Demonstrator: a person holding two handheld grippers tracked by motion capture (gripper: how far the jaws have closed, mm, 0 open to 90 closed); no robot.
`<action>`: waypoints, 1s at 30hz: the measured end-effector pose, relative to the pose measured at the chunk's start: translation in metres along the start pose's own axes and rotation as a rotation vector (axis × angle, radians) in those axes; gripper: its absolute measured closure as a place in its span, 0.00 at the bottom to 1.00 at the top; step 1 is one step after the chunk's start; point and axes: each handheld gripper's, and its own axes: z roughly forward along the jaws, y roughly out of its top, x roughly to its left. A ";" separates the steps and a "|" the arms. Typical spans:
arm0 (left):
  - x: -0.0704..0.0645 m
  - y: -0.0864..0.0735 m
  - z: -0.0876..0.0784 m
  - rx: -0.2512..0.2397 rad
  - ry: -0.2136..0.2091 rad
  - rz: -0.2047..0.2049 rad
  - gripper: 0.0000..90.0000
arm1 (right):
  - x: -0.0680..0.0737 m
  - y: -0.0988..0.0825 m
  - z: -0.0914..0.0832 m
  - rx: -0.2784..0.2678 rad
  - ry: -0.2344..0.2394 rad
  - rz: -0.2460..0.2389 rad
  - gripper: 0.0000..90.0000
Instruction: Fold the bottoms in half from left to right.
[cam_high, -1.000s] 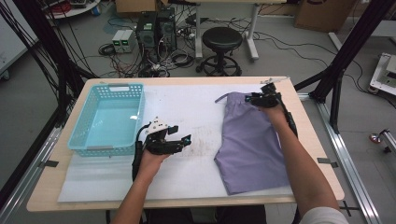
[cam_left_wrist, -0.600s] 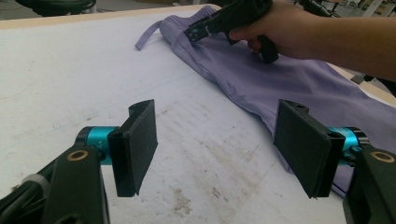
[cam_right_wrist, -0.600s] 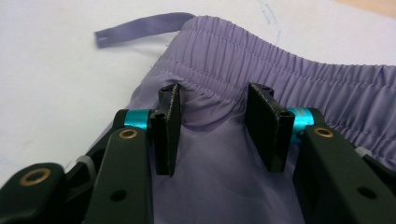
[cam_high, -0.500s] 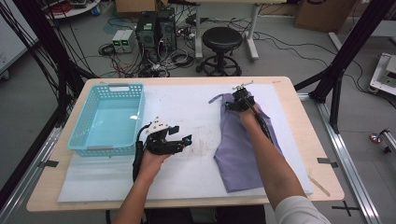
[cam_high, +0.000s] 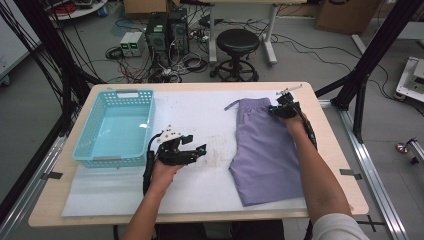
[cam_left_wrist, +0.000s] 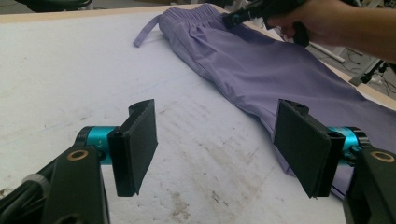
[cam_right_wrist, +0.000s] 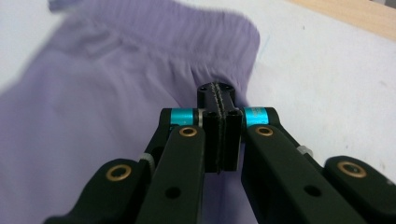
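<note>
Purple shorts (cam_high: 265, 150): right tongs (cam_high: 280, 111) closed at waistband; left tongs (cam_high: 195, 150) apart, beside them.

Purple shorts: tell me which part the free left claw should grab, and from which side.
Grip the near hem of the purple shorts, coming in low from the table's left, where the left claw stands open. The shorts lie flat, that edge is bare, and the right claw is shut at the waistband.

Plain lilac shorts (cam_high: 267, 155) lie on a white sheet (cam_high: 200, 125) beside a turquoise lattice-walled basket (cam_high: 116, 129).
</note>
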 end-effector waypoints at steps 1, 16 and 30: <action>-0.001 0.000 0.000 0.001 -0.001 -0.001 0.34 | -0.001 -0.003 0.003 0.028 -0.002 0.014 1.00; -0.005 0.001 -0.002 -0.007 -0.005 -0.002 0.34 | -0.008 0.005 -0.027 -0.166 0.011 0.080 0.81; -0.008 0.000 -0.001 -0.012 -0.018 -0.014 0.34 | 0.004 0.011 0.033 -0.058 -0.048 0.082 0.52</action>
